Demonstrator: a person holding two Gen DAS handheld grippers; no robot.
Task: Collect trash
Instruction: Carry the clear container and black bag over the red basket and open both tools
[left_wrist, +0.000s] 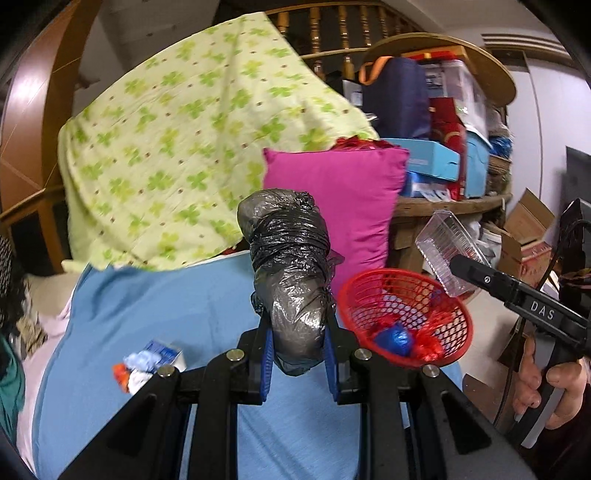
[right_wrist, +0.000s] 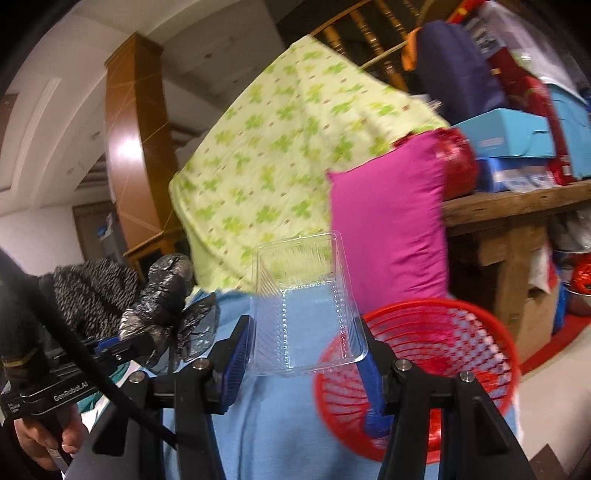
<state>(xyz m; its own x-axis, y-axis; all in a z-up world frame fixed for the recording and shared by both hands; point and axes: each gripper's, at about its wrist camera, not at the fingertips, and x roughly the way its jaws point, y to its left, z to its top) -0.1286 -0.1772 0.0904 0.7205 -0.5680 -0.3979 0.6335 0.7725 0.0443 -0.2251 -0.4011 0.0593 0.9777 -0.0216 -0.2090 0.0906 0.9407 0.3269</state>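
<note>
Between the left claw (left_wrist: 299, 349) pads sits a clamped black bag bundle (left_wrist: 291, 273); right claw (right_wrist: 306, 354) grips a clear tray (right_wrist: 306, 306).

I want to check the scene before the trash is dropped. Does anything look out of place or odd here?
Some trash lies loose on the blue sheet: a small carton and crumpled scraps, outside the red basket. Otherwise, the left hand-held gripper holds a black bag bundle and the right hand-held gripper a clear tray.

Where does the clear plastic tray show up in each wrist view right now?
Left wrist view: the clear plastic tray is at the right, held by the right gripper above the red basket.
Right wrist view: it sits at centre, between the gripper's blue pads, left of the basket.
Shared landmark: the pink pillow.
</note>
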